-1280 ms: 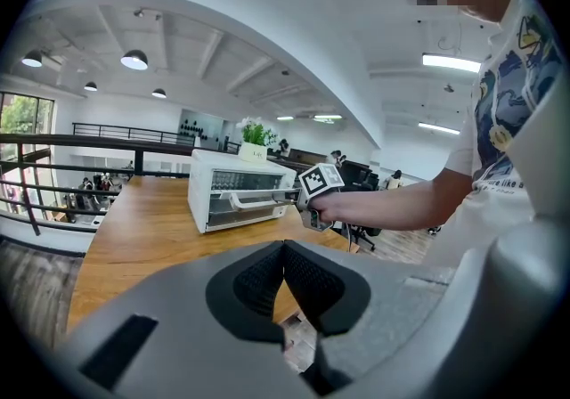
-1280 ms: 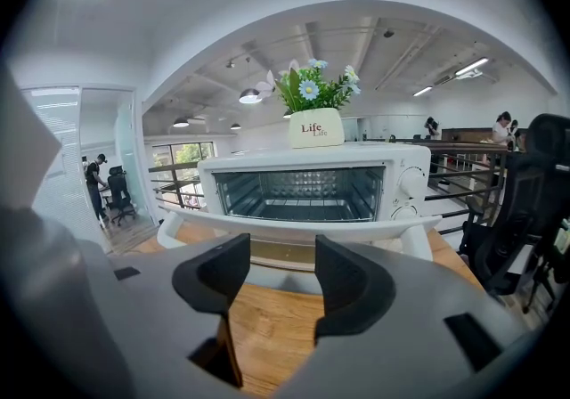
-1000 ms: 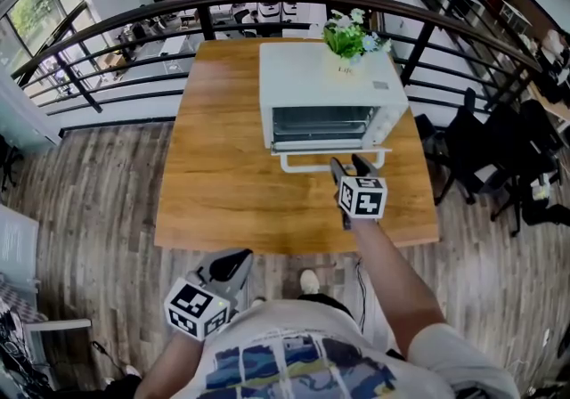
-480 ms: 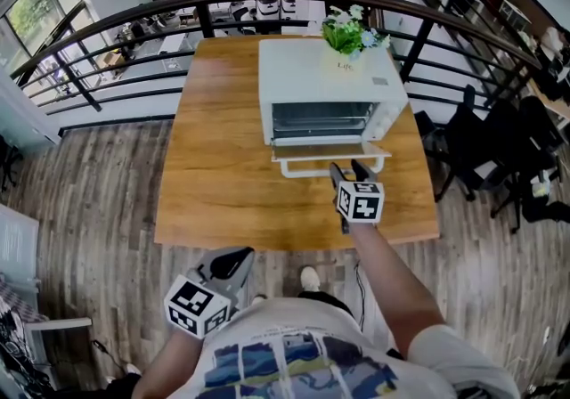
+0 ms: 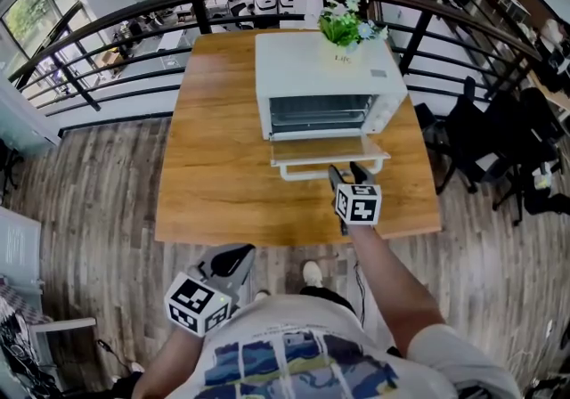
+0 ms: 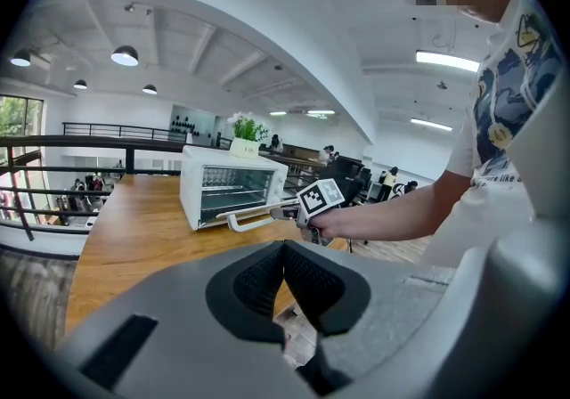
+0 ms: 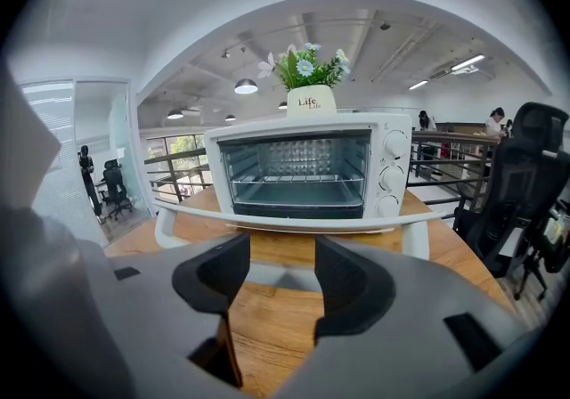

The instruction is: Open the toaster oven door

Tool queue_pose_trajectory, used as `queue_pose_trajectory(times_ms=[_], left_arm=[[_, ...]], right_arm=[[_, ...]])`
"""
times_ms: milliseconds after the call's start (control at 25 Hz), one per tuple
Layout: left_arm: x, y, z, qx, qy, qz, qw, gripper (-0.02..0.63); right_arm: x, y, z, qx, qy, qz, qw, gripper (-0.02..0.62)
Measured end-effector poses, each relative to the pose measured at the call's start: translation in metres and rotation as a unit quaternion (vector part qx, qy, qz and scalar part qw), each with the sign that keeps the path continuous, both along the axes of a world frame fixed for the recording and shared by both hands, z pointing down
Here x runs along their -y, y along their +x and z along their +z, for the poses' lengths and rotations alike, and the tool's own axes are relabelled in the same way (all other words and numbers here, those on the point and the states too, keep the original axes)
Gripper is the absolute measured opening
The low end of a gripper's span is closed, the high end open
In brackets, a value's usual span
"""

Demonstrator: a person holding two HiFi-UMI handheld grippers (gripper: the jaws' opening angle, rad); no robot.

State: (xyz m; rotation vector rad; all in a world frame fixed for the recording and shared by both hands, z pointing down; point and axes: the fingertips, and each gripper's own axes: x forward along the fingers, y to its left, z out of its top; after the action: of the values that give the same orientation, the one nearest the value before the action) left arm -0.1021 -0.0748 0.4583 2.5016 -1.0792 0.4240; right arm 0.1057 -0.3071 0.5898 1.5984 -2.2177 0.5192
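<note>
The toaster oven door (image 5: 328, 151) lies open. The right gripper (image 5: 346, 171) is wide and empty, just beside its handle (image 7: 294, 221). The left gripper (image 5: 234, 255) is pinched closed.

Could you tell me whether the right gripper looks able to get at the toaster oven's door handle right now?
Probably yes: the right gripper, jaws apart, faces the door handle from just in front, and nothing shows between them except bare table.
</note>
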Motion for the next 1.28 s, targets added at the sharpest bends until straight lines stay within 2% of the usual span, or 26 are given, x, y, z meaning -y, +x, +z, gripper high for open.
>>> queue_pose_trajectory(times_ms=[920,1280], left_arm=[[0.001,0.007,0.005,0.007,-0.008,0.000,0.9999,0.003],[0.002,0.008,0.006,0.012,-0.013,-0.005,0.9998,0.003]], right_arm=[[-0.020,0.003,0.042,-0.007,-0.023,-0.001,1.000,0.227],[-0.029,0.008,0.070,-0.011,-0.050,0.002,0.999,0.225]])
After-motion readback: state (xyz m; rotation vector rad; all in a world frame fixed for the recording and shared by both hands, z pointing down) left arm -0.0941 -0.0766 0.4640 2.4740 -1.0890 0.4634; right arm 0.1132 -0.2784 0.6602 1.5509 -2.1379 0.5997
